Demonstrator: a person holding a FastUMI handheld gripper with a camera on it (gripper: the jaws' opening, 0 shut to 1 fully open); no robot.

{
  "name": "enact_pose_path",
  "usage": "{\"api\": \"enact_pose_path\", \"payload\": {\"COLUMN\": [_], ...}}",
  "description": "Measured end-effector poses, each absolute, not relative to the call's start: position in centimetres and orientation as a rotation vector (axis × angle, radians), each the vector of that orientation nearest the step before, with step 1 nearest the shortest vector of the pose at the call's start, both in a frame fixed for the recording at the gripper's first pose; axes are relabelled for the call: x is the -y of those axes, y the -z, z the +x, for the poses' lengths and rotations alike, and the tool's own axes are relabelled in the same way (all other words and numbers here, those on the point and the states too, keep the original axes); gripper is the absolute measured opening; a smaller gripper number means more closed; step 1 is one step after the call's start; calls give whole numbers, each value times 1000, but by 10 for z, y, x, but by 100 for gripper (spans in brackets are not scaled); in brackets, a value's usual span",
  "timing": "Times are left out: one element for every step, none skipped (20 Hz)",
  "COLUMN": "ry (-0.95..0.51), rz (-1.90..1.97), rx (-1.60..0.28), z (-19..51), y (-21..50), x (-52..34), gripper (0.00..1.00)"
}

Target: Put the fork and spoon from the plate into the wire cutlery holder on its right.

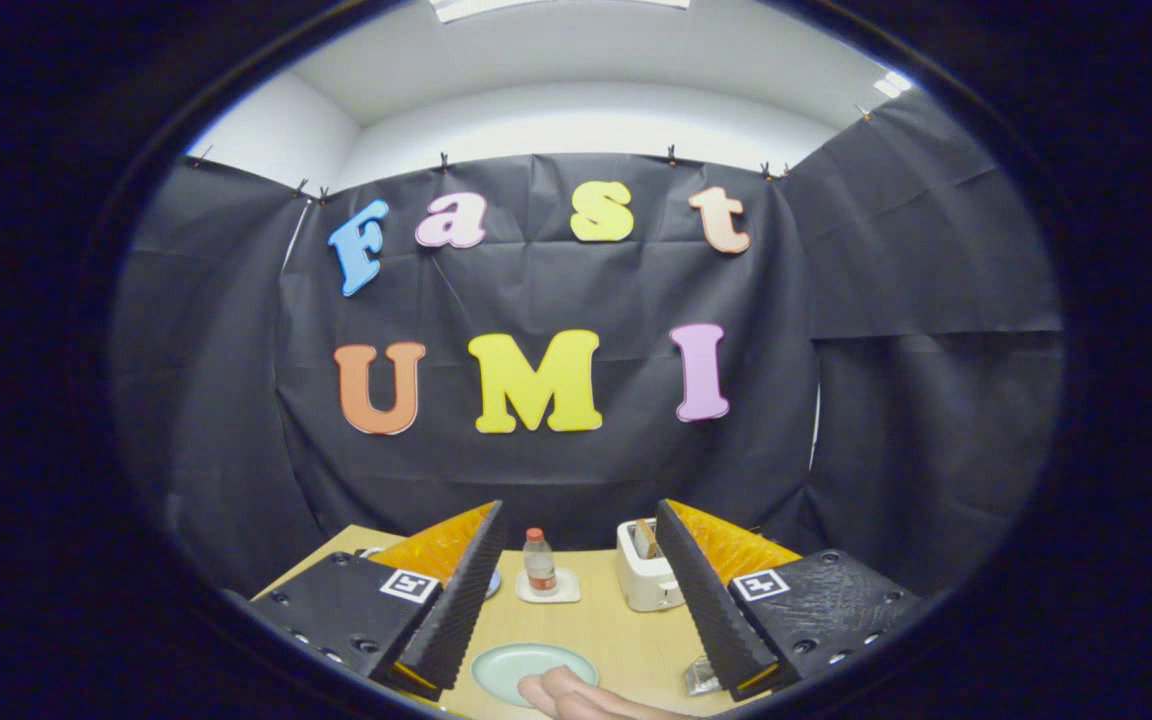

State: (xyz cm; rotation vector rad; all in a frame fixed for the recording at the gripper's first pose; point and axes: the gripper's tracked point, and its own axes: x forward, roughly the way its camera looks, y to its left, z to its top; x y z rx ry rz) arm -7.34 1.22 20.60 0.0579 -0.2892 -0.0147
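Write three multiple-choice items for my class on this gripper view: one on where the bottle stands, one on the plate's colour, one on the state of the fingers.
1. Where is the bottle?
A. On a small coaster beyond the fingers
B. Lying on the plate
C. On top of the toaster

2. What colour is the plate?
A. Red
B. Pale green
C. Black

3. How do the gripper's fingers stand?
A. Shut on the bottle
B. Shut on the plate
C. Spread apart, holding nothing

Key: 1 A, it stands upright on the coaster left of the toaster; 2 B, its rim and face are pale green; 3 C, bare table shows between them.
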Motion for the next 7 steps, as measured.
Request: {"api": "enact_pose_path", "payload": {"ry": [43, 69, 84, 95, 95, 70, 38], "rz": [51, 48, 47, 55, 72, 91, 107], "rx": [306, 315, 316, 314, 312, 302, 294], "z": [-76, -77, -80, -84, -87, -89, -92], "y": [-210, -211, -209, -207, -206, -203, -199], "x": [-9, -4, -1, 2, 5, 4, 3], "gripper": [91, 91, 91, 91, 91, 91, 91]}}
